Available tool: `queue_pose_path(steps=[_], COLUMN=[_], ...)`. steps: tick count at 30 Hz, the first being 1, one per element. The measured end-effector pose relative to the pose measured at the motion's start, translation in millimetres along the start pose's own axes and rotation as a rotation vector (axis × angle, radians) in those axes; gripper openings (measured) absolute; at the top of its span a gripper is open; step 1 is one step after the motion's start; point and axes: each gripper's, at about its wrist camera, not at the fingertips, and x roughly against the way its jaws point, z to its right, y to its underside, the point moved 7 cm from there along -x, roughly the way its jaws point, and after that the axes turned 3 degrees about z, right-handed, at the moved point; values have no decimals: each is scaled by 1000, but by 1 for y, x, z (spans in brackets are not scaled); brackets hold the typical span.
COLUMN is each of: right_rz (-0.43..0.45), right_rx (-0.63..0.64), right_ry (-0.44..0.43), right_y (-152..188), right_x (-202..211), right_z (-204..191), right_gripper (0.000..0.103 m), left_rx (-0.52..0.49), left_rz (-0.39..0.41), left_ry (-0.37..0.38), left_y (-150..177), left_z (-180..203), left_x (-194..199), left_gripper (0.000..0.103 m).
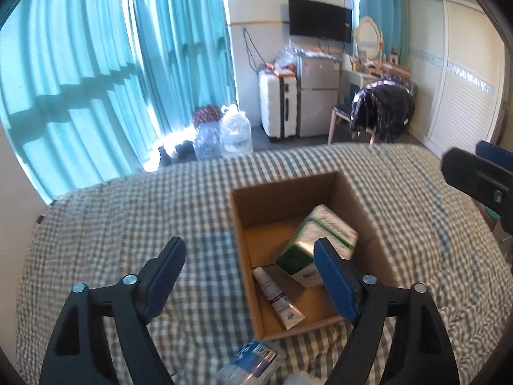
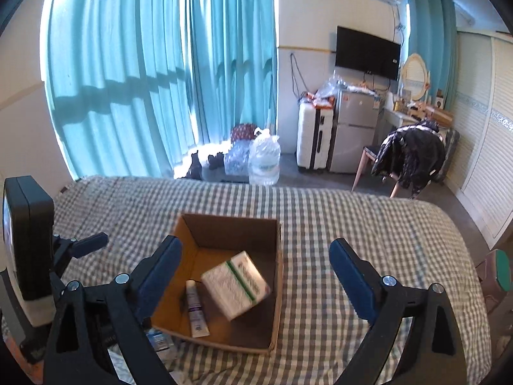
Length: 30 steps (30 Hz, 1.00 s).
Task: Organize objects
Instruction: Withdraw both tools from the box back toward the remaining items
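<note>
An open cardboard box (image 1: pixel 290 194) sits on the checked bed; it also shows in the right wrist view (image 2: pixel 278 256). Inside it lie a white and green carton (image 1: pixel 317 240) (image 2: pixel 235 284), tilted, and a white tube (image 1: pixel 278 296) (image 2: pixel 195 308). A clear blue-labelled packet (image 1: pixel 253 361) (image 2: pixel 157 340) lies on the bed just in front of the box. My left gripper (image 1: pixel 248 250) is open and empty, above the box's near left side. My right gripper (image 2: pixel 256 250) is open and empty over the box. The right gripper shows at the left view's right edge (image 1: pixel 477 179).
The checked bedspread (image 1: pixel 128 211) (image 2: pixel 368 224) surrounds the box. Beyond the bed are teal curtains (image 1: pixel 96 64), water bottles (image 2: pixel 264 157), a white suitcase (image 2: pixel 312 138), a small fridge (image 2: pixel 354 131) and a chair with dark clothes (image 2: pixel 410 157). The left gripper's body (image 2: pixel 29 240) stands at the left.
</note>
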Motion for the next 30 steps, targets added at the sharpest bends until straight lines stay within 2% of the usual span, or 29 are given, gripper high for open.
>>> queue_pose_path(steps=[3, 7, 13, 22, 30], right_rz=[31, 65, 111, 144, 115], right_rx=[6, 9, 26, 37, 70], right_ry=[11, 4, 0, -33, -33], right_y=[-11, -19, -20, -6, 40], right_x=[39, 87, 149, 195, 193], right_z=[-6, -15, -33, -54, -63], right_gripper=[101, 103, 103, 103, 103], left_rx=[14, 38, 62, 70, 91], left_rz=[62, 117, 157, 199, 186], left_ry=[-16, -36, -70, -126, -142], left_y=[-10, -14, -9, 12, 50], left_z=[-13, -27, -46, -66, -65], left_x=[40, 91, 141, 192, 201], left_gripper=[101, 103, 103, 103, 103])
